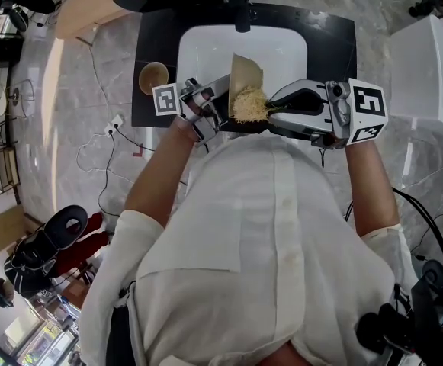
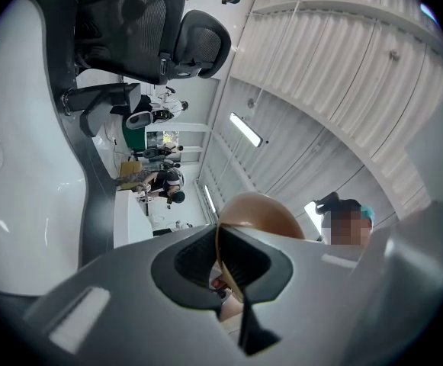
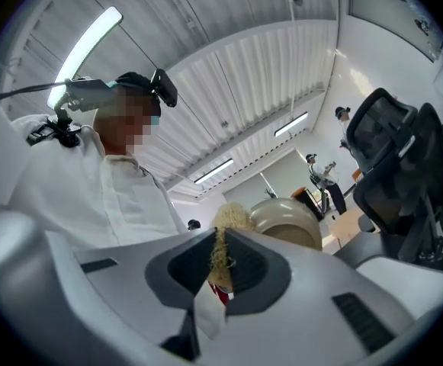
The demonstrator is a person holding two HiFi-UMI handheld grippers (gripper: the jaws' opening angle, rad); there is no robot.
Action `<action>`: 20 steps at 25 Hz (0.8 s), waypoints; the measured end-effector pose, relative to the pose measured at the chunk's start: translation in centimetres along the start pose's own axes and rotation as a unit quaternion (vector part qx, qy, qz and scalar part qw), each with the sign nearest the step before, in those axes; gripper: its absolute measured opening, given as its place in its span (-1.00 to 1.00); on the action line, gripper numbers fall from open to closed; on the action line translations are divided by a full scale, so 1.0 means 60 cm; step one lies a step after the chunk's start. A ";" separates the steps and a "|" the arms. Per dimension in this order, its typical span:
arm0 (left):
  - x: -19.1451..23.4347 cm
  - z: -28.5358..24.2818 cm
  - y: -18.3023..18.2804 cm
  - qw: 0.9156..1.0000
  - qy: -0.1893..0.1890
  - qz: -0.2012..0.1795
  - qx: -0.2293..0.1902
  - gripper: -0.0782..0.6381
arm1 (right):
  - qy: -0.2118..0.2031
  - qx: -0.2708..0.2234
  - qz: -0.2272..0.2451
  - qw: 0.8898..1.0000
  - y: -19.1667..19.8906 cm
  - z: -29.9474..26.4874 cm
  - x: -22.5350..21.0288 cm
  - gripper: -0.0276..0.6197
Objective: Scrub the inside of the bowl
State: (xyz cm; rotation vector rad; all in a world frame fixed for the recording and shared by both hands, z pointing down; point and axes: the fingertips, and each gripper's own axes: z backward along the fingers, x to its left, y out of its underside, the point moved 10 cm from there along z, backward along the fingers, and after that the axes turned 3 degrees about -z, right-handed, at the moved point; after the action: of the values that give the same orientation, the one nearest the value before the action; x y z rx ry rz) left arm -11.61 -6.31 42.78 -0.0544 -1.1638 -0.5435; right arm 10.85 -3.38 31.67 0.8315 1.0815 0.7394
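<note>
Left gripper (image 1: 221,104) has its jaws closed down to a narrow slit on the rim of the bowl (image 1: 245,73). In the left gripper view, the left gripper (image 2: 219,259) has that thin rim pinched between its pads, and the bowl (image 2: 261,209) swells up just past the tips. Right gripper (image 1: 271,107) has its jaws closed on a straw-coloured fibre scrubber (image 1: 249,104), which in the right gripper view bulges out beyond the tips of the right gripper (image 3: 221,264). The scrubber (image 3: 230,218) sits just ahead of those tips, and straight beyond it lies the bowl (image 3: 291,221) with its hollow turned toward them. The scrub therefore turns on the right hand pushing on along its own pointing line while the left only steadies. The bowl stands on edge, rim running away from the person, between the two grippers. It is a smooth tan-brown, paler at the lip, and no dirt can be made out. Below it lies a white sink (image 1: 206,48) in a black counter (image 1: 332,40), with a second bowl (image 1: 153,78) out beyond the left gripper.
</note>
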 end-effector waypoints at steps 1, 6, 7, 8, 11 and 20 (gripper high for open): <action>-0.001 0.000 -0.001 1.000 0.001 0.000 -0.003 -0.73 | -0.002 0.005 0.000 1.000 0.001 -0.002 0.000 -0.82; -0.006 -0.002 -0.013 1.000 0.007 0.001 -0.024 -0.73 | -0.003 0.032 -0.007 0.999 0.014 -0.006 -0.007 -0.82; -0.006 -0.003 -0.015 1.000 0.012 0.002 -0.026 -0.73 | -0.002 0.038 -0.008 0.999 0.019 -0.006 -0.009 -0.82; -0.007 -0.003 -0.016 0.999 0.016 0.003 -0.029 -0.73 | 0.000 0.045 -0.009 0.999 0.023 -0.006 -0.011 -0.82; -0.010 -0.002 -0.021 0.999 0.023 0.003 -0.034 -0.73 | 0.012 0.066 -0.012 0.998 0.036 -0.007 -0.021 -0.82; -0.011 -0.008 -0.018 1.000 0.022 -0.002 -0.010 -0.73 | 0.076 0.113 -0.017 0.991 0.054 0.013 -0.058 -0.82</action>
State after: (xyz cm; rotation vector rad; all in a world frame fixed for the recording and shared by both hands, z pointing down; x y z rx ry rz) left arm -11.88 -7.15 41.73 -0.0567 -1.1163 -0.5572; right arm 10.19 -4.87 36.22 0.9583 1.3303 0.6661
